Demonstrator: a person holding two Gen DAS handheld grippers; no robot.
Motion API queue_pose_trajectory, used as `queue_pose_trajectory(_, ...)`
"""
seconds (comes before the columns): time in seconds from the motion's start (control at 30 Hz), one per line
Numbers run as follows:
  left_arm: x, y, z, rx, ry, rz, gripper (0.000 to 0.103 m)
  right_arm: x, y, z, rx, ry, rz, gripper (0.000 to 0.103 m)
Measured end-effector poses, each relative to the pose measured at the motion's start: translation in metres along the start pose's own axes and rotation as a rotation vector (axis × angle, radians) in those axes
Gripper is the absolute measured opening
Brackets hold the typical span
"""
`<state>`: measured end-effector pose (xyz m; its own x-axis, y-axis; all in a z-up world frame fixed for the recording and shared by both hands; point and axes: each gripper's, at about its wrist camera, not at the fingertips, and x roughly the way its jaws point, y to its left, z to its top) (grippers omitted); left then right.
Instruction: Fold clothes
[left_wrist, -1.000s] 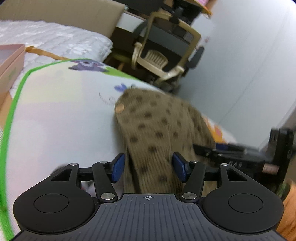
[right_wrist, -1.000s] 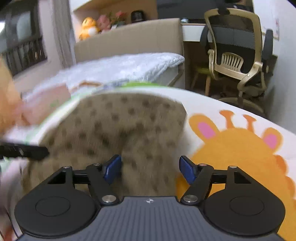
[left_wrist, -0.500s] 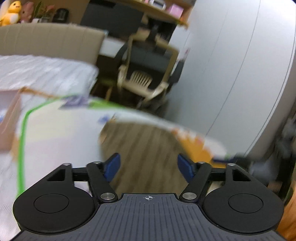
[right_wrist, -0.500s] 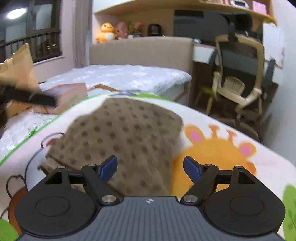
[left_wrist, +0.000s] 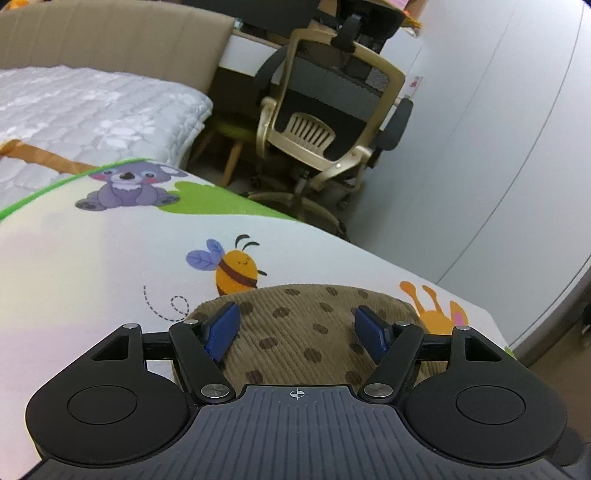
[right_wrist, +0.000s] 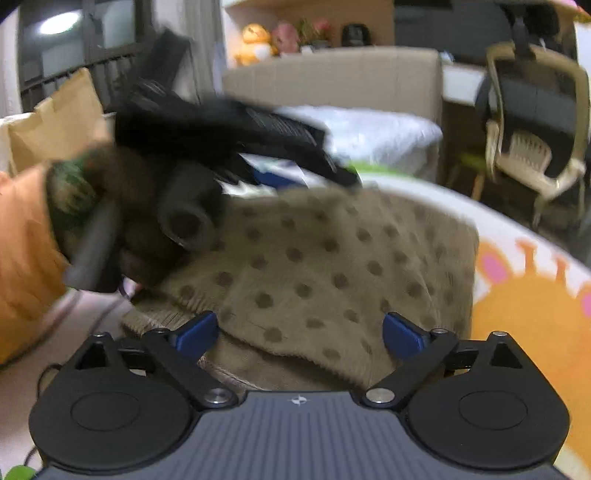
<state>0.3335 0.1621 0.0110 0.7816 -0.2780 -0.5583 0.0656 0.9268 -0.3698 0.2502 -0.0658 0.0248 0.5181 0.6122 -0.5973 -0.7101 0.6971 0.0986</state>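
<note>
Work surface: a cartoon-printed play mat (left_wrist: 92, 266) is laid out, white-grounded with a green border; a purple koala, a bee (left_wrist: 236, 271) with a dashed flight trail, and an orange giraffe (right_wrist: 528, 317) are printed on it.

Task item: a brown corduroy garment (right_wrist: 332, 266) with darker dots is seen lying folded on the mat, just beside the giraffe print and just below the bee in the left wrist view. Layered edges are visible at its near side in the right wrist view.

Left gripper (left_wrist: 297, 330): the jaws are spread wide, with nothing between them; the blue pads are held over the garment's far edge. Contact with the cloth cannot be told. In the right wrist view this gripper appears blurred at upper left, carried by a hand beside an orange sleeve (right_wrist: 22, 251).

Right gripper (right_wrist: 299, 332): the jaws are spread, nothing pinched, and are placed over the garment's near edge.

Room: a bed (left_wrist: 92, 110) with a white quilted cover and a beige padded headboard is seen beyond the mat. An office chair (left_wrist: 332, 122) with a gold-coloured frame and black mesh stands before a desk. Pale wardrobe panels (left_wrist: 498, 147) fill the right side. Soft toys (right_wrist: 258, 40) are kept on a shelf above the headboard. A brown paper bag (right_wrist: 55, 122) and a dark railed window are noted at left.
</note>
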Motion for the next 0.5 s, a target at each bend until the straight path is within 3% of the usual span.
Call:
queue_pose_trajectory(0.07, -0.028, -0.010, -0.021, 0.019, -0.031, 0.034, 0.077, -0.004, 0.000, -0.009, 0.018, -0.001, -0.011, 0.097)
queue_pose_trajectory(0.2, -0.085, -0.030, -0.064, 0.058, -0.093, 0.102, 0.095, -0.044, 0.008, -0.030, 0.005, -0.066, -0.063, 0.103)
queue_pose_trajectory(0.27, -0.114, -0.042, -0.088, 0.086, -0.116, 0.135, 0.097, -0.066, 0.014, -0.041, -0.016, -0.100, -0.098, 0.103)
queue_pose_trajectory(0.37, -0.153, -0.065, -0.138, 0.143, -0.095, 0.177, 0.099, -0.097, 0.017, -0.056, -0.019, -0.114, -0.155, 0.103)
queue_pose_trajectory(0.5, -0.180, -0.086, -0.184, 0.095, -0.060, 0.264, 0.103, -0.119, 0.014, -0.081, 0.015, -0.082, -0.228, 0.103)
